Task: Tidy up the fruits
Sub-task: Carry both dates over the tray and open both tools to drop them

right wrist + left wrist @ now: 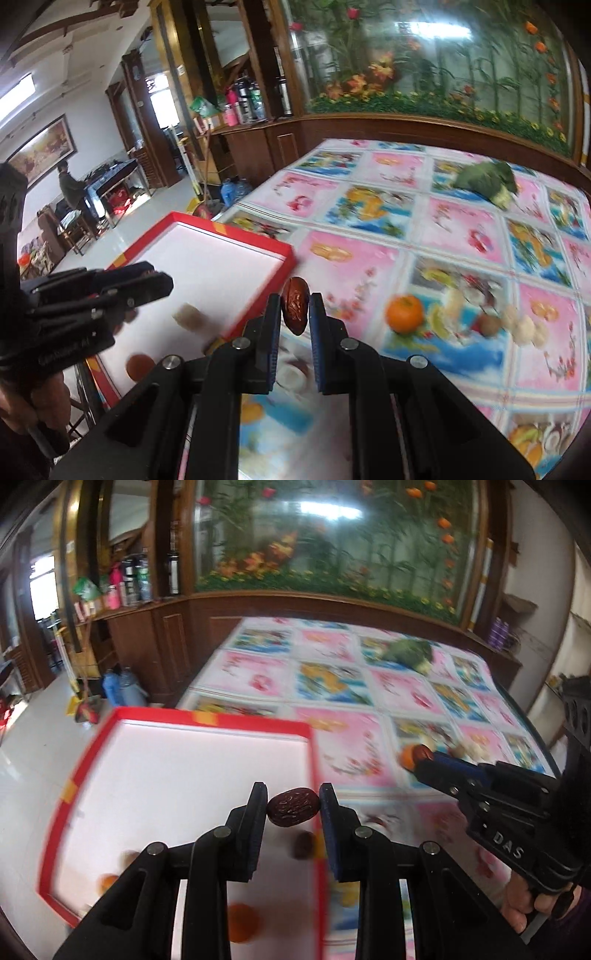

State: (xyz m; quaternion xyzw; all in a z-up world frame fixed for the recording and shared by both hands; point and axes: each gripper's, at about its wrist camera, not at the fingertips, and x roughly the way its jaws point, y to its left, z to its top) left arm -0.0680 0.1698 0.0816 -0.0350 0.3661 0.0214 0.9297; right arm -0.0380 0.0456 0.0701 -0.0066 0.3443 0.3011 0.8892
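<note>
The left tongs [293,805] pinch a wrinkled red date [293,806] sideways above the right edge of the red-rimmed white tray [207,720]; the right tongs [294,312] clench a second date [294,309] upright over the flowered tabletop [461,229], just beside that tray. Blurred fruit lies in the tray; an orange [404,314] sits on the tabletop right of the right tongs; a green vegetable [487,181] lies farther back.

A table [461,236] covered with a pink-and-blue patterned cloth carries a red box [207,258] at its left edge, a mandarin [404,314] and several small blurred fruits [517,326] beside it mid-table, and broccoli [487,181] near the far edge.
</note>
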